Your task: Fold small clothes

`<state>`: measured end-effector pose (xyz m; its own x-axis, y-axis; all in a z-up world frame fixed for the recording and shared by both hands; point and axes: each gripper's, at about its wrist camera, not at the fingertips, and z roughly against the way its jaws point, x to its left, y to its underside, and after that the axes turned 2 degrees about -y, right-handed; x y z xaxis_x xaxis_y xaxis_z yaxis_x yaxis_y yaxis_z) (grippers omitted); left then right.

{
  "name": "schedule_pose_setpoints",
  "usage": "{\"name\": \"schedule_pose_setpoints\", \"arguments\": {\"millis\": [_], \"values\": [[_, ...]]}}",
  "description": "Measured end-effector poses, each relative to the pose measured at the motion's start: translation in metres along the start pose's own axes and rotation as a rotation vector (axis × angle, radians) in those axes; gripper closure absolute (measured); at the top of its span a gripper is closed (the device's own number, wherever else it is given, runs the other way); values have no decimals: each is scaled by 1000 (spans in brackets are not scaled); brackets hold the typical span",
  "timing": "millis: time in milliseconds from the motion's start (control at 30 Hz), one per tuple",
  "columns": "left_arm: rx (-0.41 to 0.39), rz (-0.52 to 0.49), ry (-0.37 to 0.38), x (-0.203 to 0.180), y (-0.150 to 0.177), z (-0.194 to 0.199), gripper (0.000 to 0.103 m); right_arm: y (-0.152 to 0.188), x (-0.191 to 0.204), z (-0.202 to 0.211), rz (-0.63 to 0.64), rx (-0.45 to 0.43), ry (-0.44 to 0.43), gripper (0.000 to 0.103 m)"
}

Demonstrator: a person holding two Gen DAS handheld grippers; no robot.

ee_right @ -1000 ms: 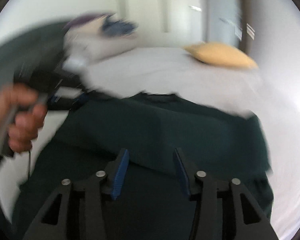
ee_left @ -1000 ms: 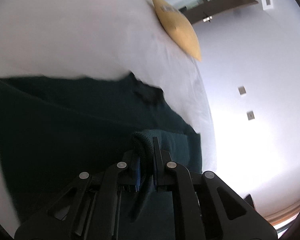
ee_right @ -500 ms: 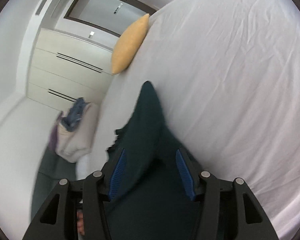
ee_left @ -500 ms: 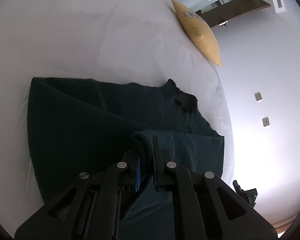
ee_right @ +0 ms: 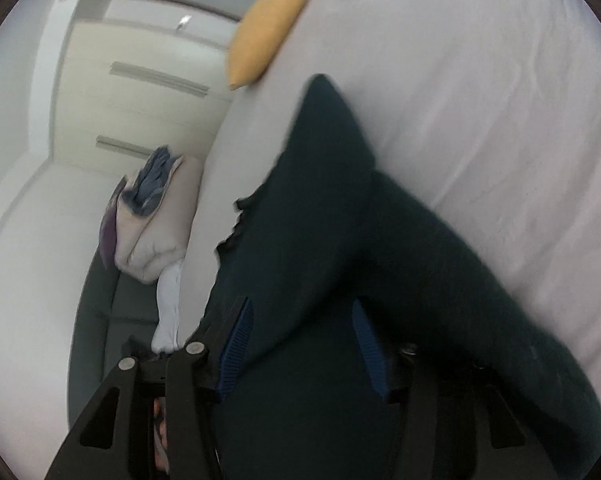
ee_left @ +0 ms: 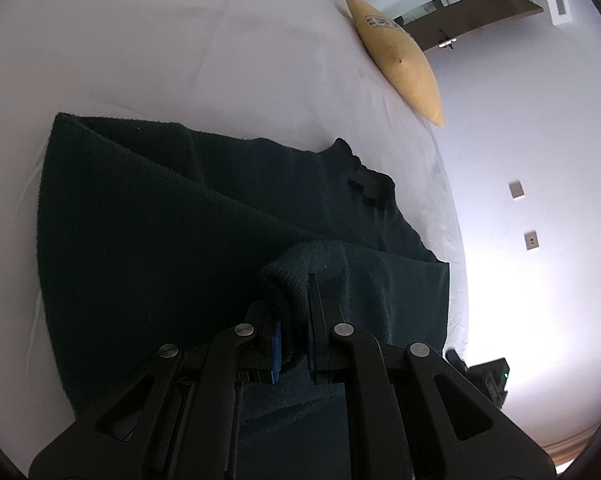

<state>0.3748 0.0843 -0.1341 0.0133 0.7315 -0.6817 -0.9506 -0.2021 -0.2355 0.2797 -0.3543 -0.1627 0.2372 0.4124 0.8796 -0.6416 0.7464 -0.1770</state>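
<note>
A dark green knit sweater (ee_left: 172,220) lies spread on the white bed (ee_left: 180,40). My left gripper (ee_left: 294,312) is shut on a bunched edge of the sweater and holds that fold above the rest of the cloth. In the right wrist view the same sweater (ee_right: 340,220) fills the lower middle. My right gripper (ee_right: 300,320) is open, its blue pads (ee_right: 236,332) apart on either side of the cloth, not pinching it.
A yellow pillow (ee_left: 400,48) lies at the far end of the bed; it also shows in the right wrist view (ee_right: 264,28). A pile of other clothes (ee_right: 152,208) rests on a grey seat (ee_right: 96,312) beside the bed. White cupboards (ee_right: 140,92) stand behind.
The left gripper keeps its hold on the sweater edge and has shifted a little. The right gripper has swung round and come closer to the sweater, still open.
</note>
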Motion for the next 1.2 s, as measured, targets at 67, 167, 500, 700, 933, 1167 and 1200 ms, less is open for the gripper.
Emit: {"name": "schedule_pose_setpoints", "arguments": {"millis": [67, 167, 500, 700, 933, 1167, 1200], "values": [[-11, -3, 0, -3, 0, 0, 95, -8, -4, 0, -20, -53, -47, 53], [-17, -5, 16, -7, 3, 1, 95, -26, -14, 9, -70, -138, -92, 53], [7, -18, 5, -14, 13, -25, 95, -30, -34, 30, -133, -215, -216, 54], [13, -46, -12, -20, 15, -28, 95, -19, -47, 61, -236, -290, -281, 49], [5, -49, -27, -26, 16, -32, 95, -10, -31, 90, -196, -325, -183, 45], [-9, -73, -56, -32, 19, -34, 95, -29, 12, 55, -26, -223, -122, 45], [-11, -70, -56, -32, 19, -35, 95, -33, 21, 46, 3, -201, -121, 45]]}}
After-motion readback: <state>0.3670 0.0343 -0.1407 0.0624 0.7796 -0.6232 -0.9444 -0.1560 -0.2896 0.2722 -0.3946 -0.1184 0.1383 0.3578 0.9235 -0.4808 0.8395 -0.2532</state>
